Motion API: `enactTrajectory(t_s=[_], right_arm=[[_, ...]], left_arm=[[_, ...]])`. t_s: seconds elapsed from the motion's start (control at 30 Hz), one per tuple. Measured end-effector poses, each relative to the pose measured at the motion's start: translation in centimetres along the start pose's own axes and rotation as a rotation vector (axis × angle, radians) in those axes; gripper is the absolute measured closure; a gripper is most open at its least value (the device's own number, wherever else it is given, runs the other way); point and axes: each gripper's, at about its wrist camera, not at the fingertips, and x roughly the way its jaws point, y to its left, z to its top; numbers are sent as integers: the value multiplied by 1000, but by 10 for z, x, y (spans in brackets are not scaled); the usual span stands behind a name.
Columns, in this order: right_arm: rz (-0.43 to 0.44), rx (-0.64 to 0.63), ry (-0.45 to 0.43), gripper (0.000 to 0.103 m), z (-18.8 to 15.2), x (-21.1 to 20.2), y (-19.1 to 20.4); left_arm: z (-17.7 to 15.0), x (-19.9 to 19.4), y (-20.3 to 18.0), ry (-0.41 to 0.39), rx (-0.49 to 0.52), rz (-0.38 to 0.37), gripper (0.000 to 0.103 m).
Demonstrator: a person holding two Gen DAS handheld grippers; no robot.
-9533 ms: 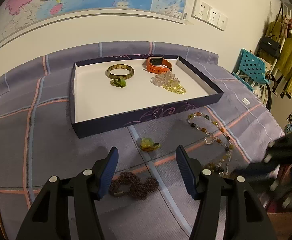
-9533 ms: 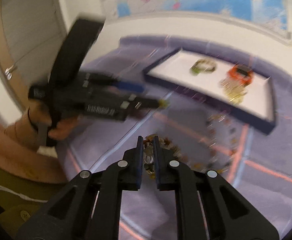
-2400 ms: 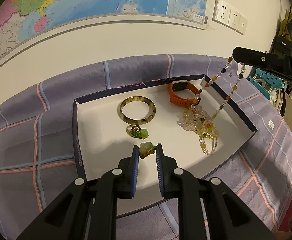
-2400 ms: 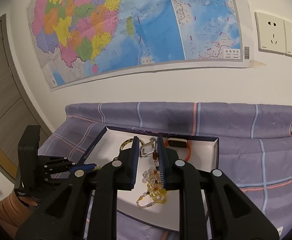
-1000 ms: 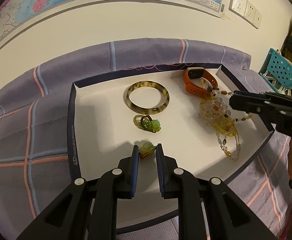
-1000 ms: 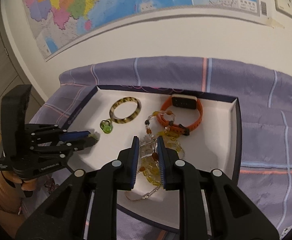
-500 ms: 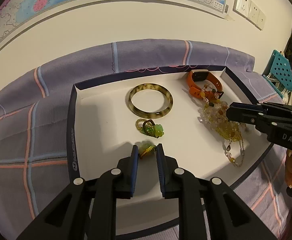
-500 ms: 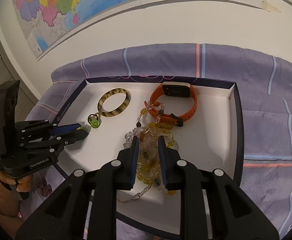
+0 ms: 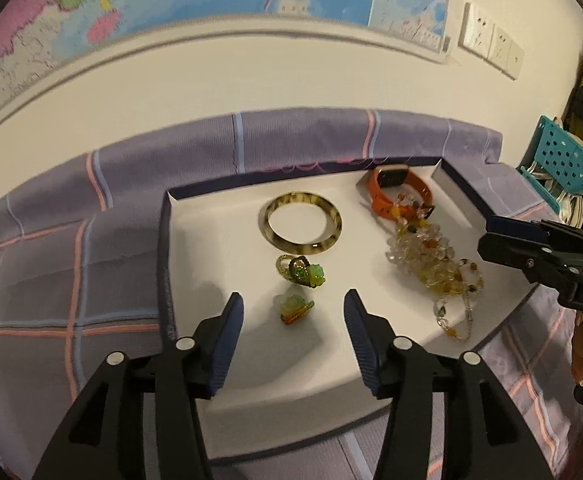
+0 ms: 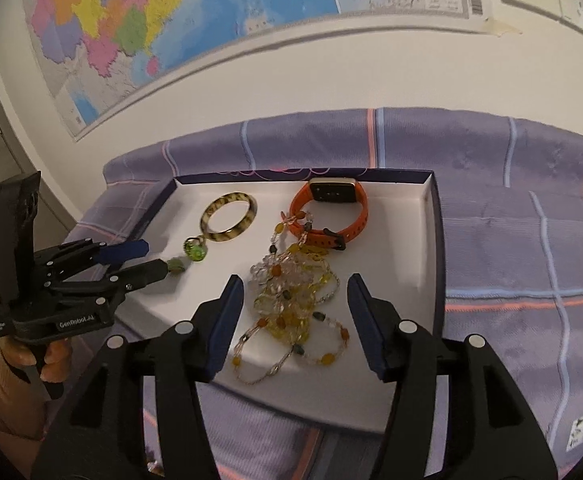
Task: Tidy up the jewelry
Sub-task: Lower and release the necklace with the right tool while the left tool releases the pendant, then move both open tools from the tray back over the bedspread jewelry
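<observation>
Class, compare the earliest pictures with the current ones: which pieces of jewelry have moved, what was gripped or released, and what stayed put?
The small green pendant and the long bead necklace went from the cloth into the white tray. Both are released: the left hand-held gripper and right hand-held gripper are opening, pads clear of them. The bangle, green ring and orange watch kept their places.

Colours, tray & jewelry
White tray (image 9: pixel 211 240) w/ navy rim on purple plaid cloth (image 9: pixel 71 248); orange watch (image 10: pixel 331 208), tortoiseshell bangle (image 9: pixel 299 220), yellow-clear beads (image 10: pixel 291 292), possibly jade-green pendant (image 9: pixel 293 308).
</observation>
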Motion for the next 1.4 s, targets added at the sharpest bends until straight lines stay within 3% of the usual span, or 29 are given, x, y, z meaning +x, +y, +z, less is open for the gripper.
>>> enactTrajectory(t_s=[0.33,0.77,0.83,1.07,1.27,1.4], right_arm=[[72,-103,11,45,-39,-36,39],[82,-236,141,45,-114,-42,88],[82,-251,151,45,-122,-44,93],[34,-287,167,45,-139,-42,106],[-21,-325,148,64,-144,-41,115],[-37,-330,139,86,-146,-41,116]], left_arm=[[-31,-52,10,-65,27,-16,47],[-95,-75,22,-13,27,-8,44],[-102,-77,20,-12,15,-20,37],[-120,-77,8,10,36,-32,37],[-124,-71,0,27,61,-26,37],[-123,-64,-8,41,83,-32,38]])
